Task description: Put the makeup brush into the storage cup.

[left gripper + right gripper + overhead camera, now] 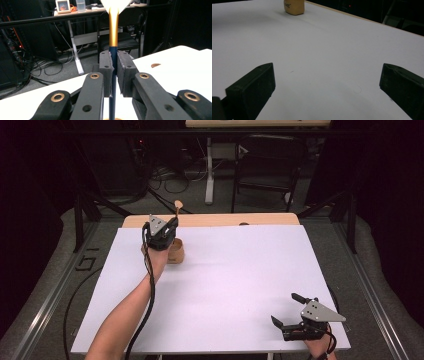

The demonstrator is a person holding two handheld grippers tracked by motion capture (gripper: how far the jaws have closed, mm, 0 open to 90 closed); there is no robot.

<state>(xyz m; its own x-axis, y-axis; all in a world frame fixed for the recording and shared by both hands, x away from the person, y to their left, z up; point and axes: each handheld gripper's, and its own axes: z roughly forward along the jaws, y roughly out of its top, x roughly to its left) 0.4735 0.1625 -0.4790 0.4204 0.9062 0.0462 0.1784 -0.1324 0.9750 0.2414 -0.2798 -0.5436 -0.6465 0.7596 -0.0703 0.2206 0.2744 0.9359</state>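
Observation:
My left gripper is raised above the far left of the white board, shut on a thin brush-like tool. In the left gripper view its pads pinch the tool's dark blue handle; a gold ferrule and a pale fanned head rise above. Just below the gripper a tan round cup stands on the board, also at the far end in the right gripper view. My right gripper rests low at the near right corner, open, with bare board between its jaws.
A small brown disc lies at the board's far edge. The wooden tabletop shows beyond the board. Past it are a black chair, a white desk leg and floor cables.

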